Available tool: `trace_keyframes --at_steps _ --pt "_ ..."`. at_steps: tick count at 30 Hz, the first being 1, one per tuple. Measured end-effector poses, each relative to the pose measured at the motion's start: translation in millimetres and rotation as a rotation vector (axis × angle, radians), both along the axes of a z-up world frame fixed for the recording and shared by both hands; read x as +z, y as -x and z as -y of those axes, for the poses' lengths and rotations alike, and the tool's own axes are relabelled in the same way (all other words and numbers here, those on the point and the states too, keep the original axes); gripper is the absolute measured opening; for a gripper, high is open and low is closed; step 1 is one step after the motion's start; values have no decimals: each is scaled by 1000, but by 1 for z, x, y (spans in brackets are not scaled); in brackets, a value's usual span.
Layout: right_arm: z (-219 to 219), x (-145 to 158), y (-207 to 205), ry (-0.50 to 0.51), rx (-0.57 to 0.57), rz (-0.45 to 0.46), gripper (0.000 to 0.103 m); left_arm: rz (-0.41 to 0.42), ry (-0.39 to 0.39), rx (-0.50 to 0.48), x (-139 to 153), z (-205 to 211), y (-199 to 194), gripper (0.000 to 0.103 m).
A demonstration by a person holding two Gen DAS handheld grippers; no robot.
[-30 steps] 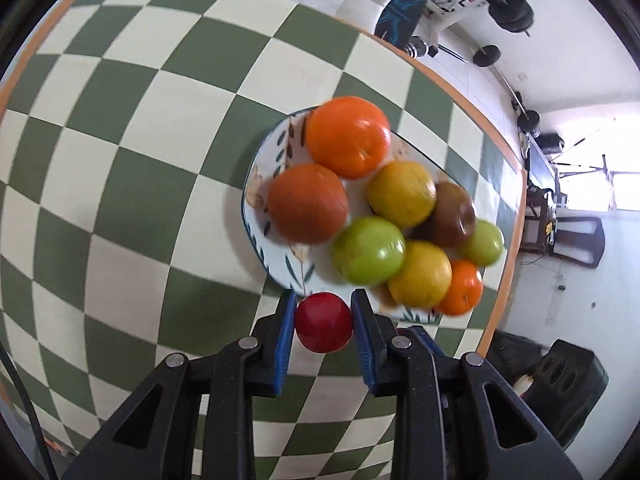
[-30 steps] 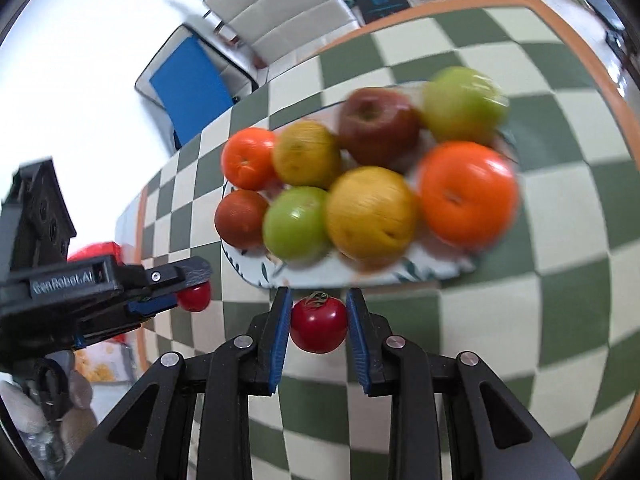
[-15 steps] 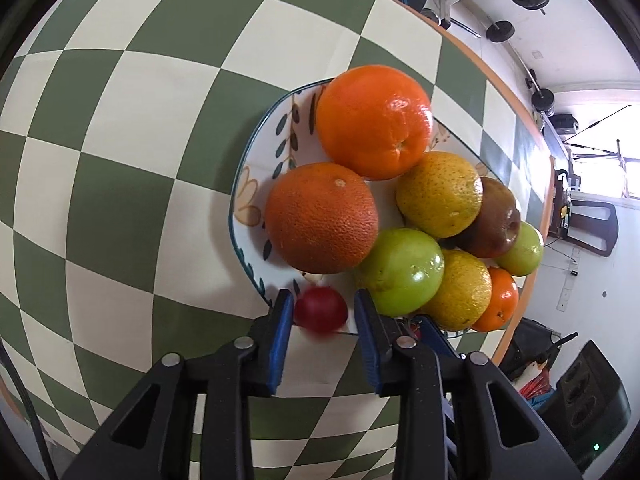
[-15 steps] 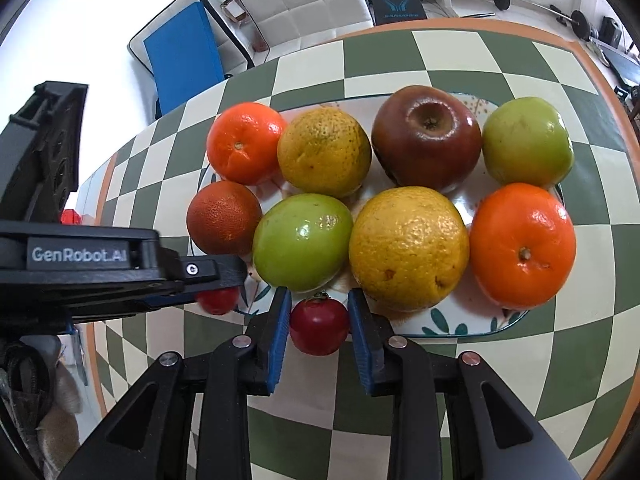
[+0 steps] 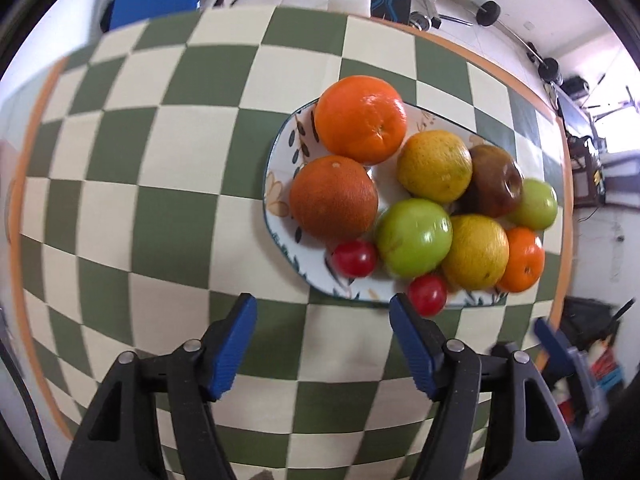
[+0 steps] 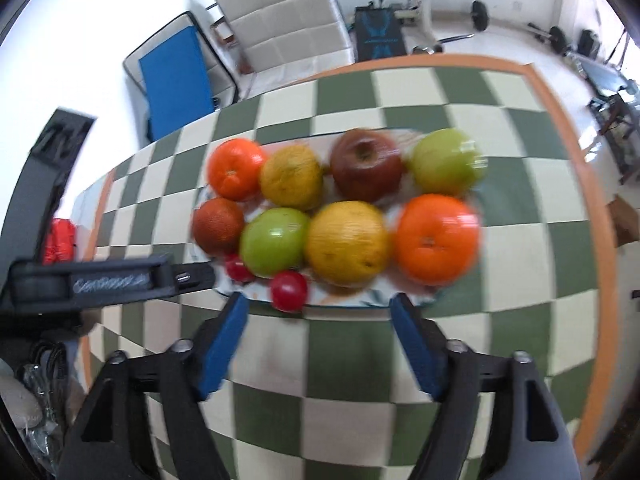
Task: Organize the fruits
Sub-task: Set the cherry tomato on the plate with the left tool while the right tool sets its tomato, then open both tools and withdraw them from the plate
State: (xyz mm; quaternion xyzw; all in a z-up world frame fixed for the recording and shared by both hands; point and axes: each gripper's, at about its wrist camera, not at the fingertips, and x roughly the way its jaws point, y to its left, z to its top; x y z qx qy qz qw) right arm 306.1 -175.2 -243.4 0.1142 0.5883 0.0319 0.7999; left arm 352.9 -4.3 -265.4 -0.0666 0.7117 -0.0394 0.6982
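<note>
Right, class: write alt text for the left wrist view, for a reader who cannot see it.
A patterned plate on a green-checked tablecloth holds oranges, apples and two small red tomatoes at its near edge. The left gripper hangs before it, jaws wide open and empty.

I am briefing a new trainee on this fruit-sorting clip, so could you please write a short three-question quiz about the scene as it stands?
1. True or false: the left gripper is shut on a small red cherry tomato.
2. Multiple choice: how many small red cherry tomatoes lie on the oval floral ceramic plate? A) none B) one C) two
3. Fill in: the plate stands on a green and cream ____ tablecloth.

Key
1. False: its blue-padded fingers are spread wide with nothing between them; the right gripper is open too.
2. C: the second lies at the near rim.
3. Checkered.
</note>
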Motion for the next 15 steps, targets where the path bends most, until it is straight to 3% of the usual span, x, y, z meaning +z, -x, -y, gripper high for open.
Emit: trace_keyframes --at_steps 4,6,7,15 --pt "24 7 11 46 -36 0 92 45 -60 -24 9 3 17 74" --pt "35 10 16 73 -51 -5 95 58 -73 -28 12 5 24 91" --pt "40 11 19 85 -61 -3 95 63 -80 -29 13 6 26 94" --pt "55 28 32 146 -76 20 95 148 -158 -38 33 16 38 99"
